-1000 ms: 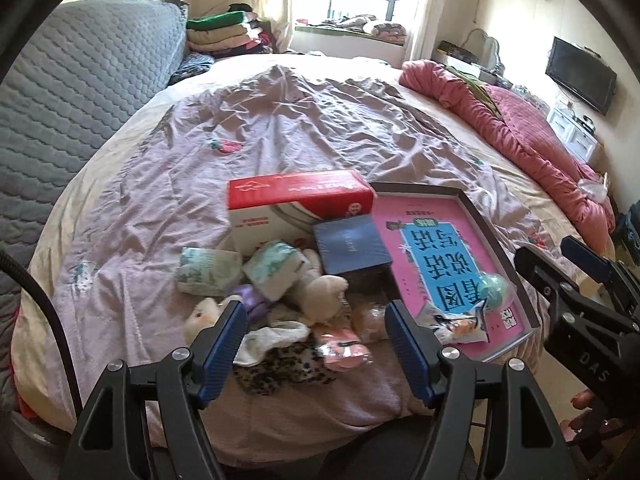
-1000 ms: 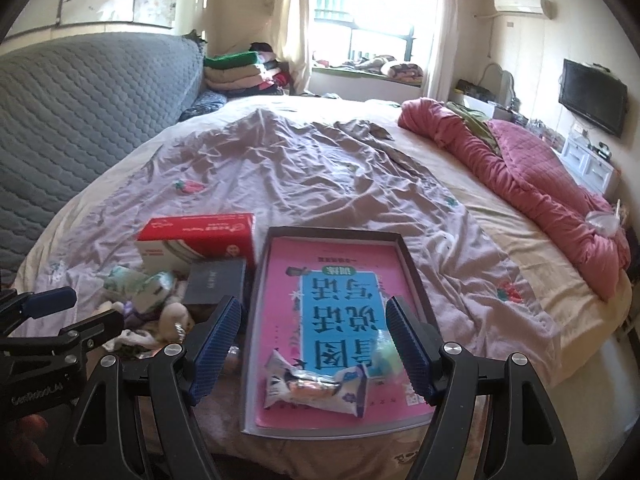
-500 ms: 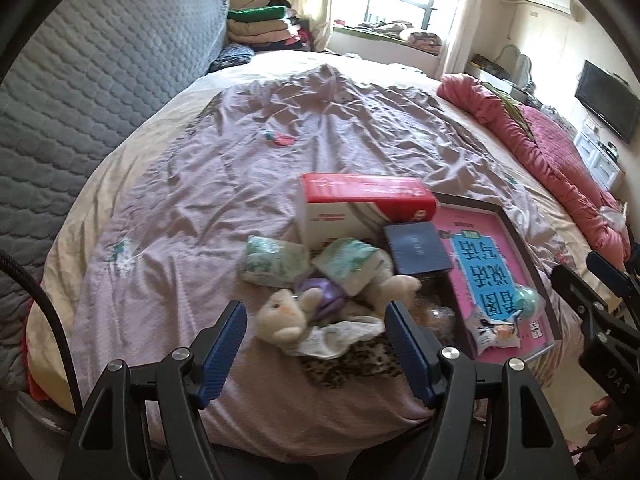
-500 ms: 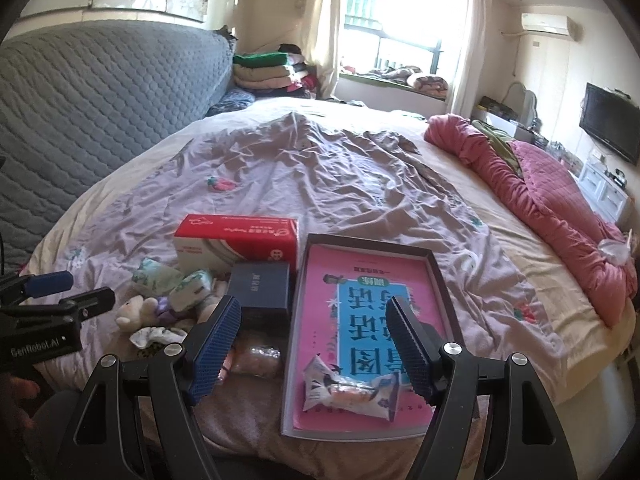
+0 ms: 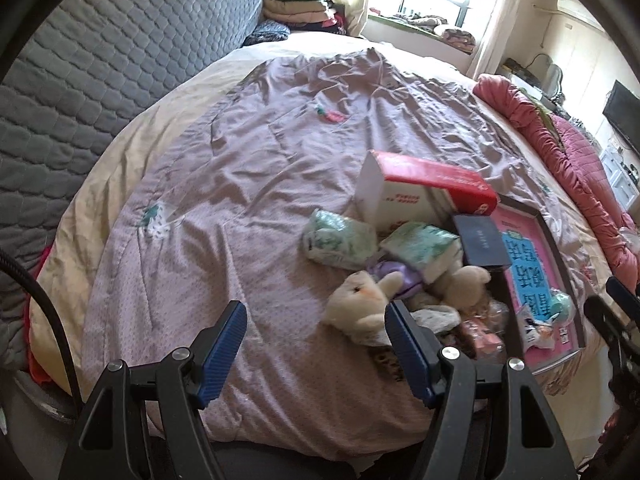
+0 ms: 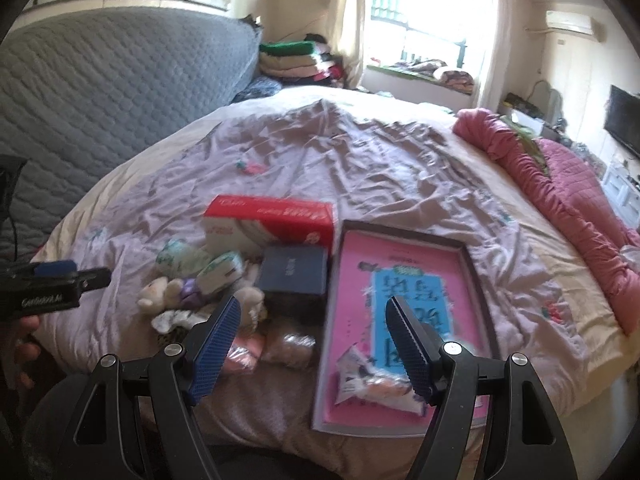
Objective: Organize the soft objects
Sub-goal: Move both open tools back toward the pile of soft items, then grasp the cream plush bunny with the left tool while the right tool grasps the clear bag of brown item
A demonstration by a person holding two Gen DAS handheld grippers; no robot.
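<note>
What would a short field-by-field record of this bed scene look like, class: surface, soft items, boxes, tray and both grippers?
surface: purple bedsheet
soft items: cream plush toy beside two green-white tissue packs
boxes: red-and-white box; dark blue box in front of it
tray: grey-rimmed tray with pink book, wrapped snack inside
left gripper: open, empty
right gripper: open, empty

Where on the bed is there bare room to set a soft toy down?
Free: the purple sheet left of the plush bear, towards the grey headboard, and the stretch beyond the red box. Crowded: the pile between bear and pink tray, whose near end holds a snack packet.
</note>
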